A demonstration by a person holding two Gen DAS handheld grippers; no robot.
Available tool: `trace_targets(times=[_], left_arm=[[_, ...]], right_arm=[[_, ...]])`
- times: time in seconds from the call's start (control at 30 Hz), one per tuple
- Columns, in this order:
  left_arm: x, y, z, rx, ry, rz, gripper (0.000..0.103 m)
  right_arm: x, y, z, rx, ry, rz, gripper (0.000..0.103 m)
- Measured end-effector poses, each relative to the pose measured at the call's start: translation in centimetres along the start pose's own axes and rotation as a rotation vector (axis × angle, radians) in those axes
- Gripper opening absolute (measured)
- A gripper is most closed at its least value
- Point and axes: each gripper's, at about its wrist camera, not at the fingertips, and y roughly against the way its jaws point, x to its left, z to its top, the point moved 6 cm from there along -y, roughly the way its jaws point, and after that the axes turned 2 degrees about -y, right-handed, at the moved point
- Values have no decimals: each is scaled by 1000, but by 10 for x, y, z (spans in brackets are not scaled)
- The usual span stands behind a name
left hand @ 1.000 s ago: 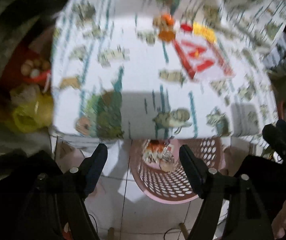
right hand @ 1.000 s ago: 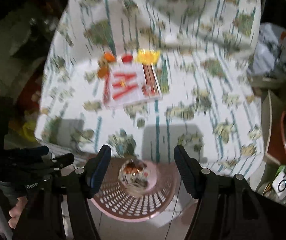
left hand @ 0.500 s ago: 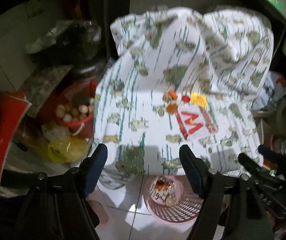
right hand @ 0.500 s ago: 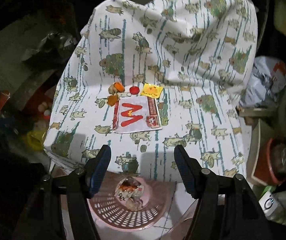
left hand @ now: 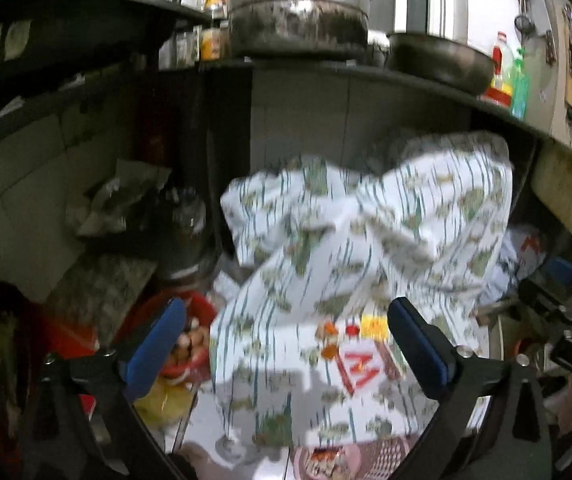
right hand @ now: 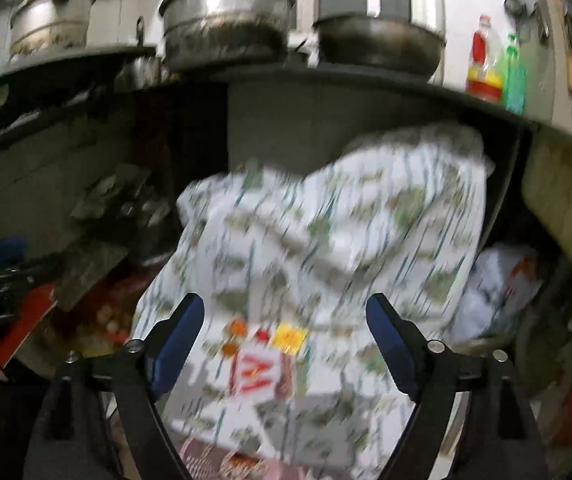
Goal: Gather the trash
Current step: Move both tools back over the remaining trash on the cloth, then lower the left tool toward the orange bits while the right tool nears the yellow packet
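Observation:
A white and red paper wrapper (left hand: 360,364) (right hand: 259,372) lies on the table's patterned cloth (left hand: 326,240) (right hand: 326,240). Beside it are a yellow scrap (left hand: 374,327) (right hand: 290,336), a red cap (left hand: 352,330) (right hand: 261,335) and orange bits (left hand: 329,328) (right hand: 237,326). A pink basket (left hand: 386,456) (right hand: 197,456) with crumpled trash stands on the floor under the table's front edge, cut off by the frame. My left gripper (left hand: 286,312) and right gripper (right hand: 283,304) hover high above and short of the table. Both sets of jaws are opening, with nothing between them.
Above the table a dark shelf (left hand: 366,72) carries large metal pots (left hand: 298,8) (right hand: 225,12), a pan and bottles (right hand: 486,64). Left of the table are a red bowl (left hand: 189,332) of round items and a yellow bag (left hand: 161,396). A white bag (right hand: 498,280) lies on the right.
Both grippers have risen and tilted upward, so the table and basket slid toward the bottom of each view. The shelf of pots came into sight. Both pairs of jaws stand wider.

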Motion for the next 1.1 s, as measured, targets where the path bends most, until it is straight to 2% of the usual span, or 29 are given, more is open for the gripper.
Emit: trace_targets(times=[0.03, 0.07, 0.17, 0.23, 0.33, 0.47, 0.6, 0.77, 0.93, 1.03, 1.1], left_arm=[[0, -4, 8, -13, -2, -3, 102], [-1, -10, 13, -20, -4, -8, 102], [3, -38, 15, 32, 20, -35, 102], [7, -59, 6, 67, 56, -58, 102], [7, -99, -17, 138, 25, -26, 102], [6, -158, -45, 279, 0, 8, 102], [4, -192, -57, 360, -7, 2, 102], [0, -224, -72, 474, 16, -49, 102], [-12, -250, -106, 636, 54, -111, 101], [-23, -261, -121, 694, 63, -155, 91], [-28, -267, -124, 681, 58, -163, 82]], right_arm=[[-4, 0, 7, -28, -13, -2, 94], [-9, -1, 14, -65, -29, -11, 103], [-18, -7, 20, -139, -56, -41, 103], [-21, -22, 13, -135, -56, -52, 103], [-27, -57, -16, -82, -49, -112, 103], [-26, -106, -53, 70, 76, -169, 103], [-26, -130, -63, 133, 83, -141, 103], [-35, -146, -69, 198, 26, -127, 103], [-55, -163, -73, 248, -32, -168, 103], [-65, -169, -77, 283, -70, -177, 103], [-71, -172, -80, 307, -99, -170, 103]])
